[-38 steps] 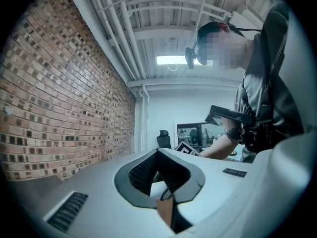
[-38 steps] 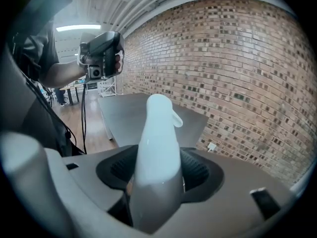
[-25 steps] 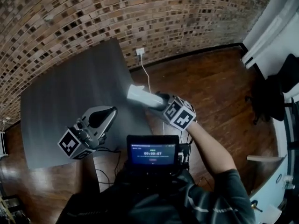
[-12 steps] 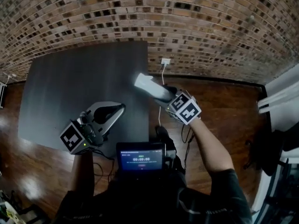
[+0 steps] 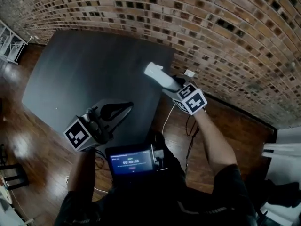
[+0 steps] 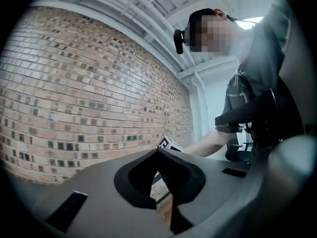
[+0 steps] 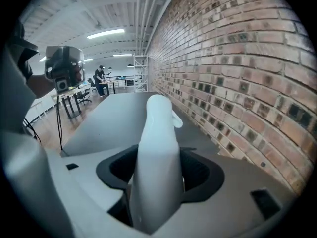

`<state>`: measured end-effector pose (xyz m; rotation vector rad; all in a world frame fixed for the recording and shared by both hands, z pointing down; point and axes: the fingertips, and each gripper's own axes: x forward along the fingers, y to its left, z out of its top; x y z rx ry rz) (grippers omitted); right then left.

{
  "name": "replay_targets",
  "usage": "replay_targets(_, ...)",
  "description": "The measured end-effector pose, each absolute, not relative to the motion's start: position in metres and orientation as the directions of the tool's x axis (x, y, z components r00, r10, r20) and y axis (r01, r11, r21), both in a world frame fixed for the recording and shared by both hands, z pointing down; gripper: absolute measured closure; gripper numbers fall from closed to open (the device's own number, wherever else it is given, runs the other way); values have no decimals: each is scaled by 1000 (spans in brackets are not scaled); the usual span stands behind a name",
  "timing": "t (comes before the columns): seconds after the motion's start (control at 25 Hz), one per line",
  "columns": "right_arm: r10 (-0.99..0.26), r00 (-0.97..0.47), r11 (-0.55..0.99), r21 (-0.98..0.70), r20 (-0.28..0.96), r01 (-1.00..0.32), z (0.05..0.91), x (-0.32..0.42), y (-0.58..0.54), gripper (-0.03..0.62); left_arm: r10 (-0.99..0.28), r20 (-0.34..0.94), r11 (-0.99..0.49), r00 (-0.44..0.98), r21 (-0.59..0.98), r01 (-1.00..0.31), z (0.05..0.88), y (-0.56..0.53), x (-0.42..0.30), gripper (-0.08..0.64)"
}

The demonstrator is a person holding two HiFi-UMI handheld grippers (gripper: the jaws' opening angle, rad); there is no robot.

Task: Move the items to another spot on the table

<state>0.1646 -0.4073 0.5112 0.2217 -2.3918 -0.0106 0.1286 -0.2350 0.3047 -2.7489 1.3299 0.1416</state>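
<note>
My right gripper [image 5: 165, 81] is shut on a white plastic bottle [image 5: 156, 73] and holds it in the air over the right edge of the dark table [image 5: 80, 74]. In the right gripper view the bottle [image 7: 158, 133] stands up between the jaws of the right gripper [image 7: 157, 177], its small spout pointing toward the brick wall, with the table [image 7: 111, 115] stretching away behind it. My left gripper [image 5: 123, 110] hovers over the table's near corner, shut with nothing in it. In the left gripper view the left gripper [image 6: 162, 192] shows closed jaws, with the brick wall and the person beyond.
A brick wall [image 5: 221, 27] runs behind the table, with a wall socket and a white cable [image 5: 189, 73] low on it. Wooden floor [image 5: 28, 140] surrounds the table. A small screen [image 5: 131, 160] sits at the person's chest. A white rack [image 5: 9, 44] stands at the far left.
The head view has swung, so the table now lies further up and left. The right gripper still holds the white bottle near the table's right edge. The left gripper stays shut and empty.
</note>
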Motion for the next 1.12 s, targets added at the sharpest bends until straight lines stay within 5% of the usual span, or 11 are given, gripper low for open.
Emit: replay_targets(1.12,-78,-611,996,81,787,-23,657,-5,-551,316,-954,-49,-299,297,50,-953,365,-328,47,566)
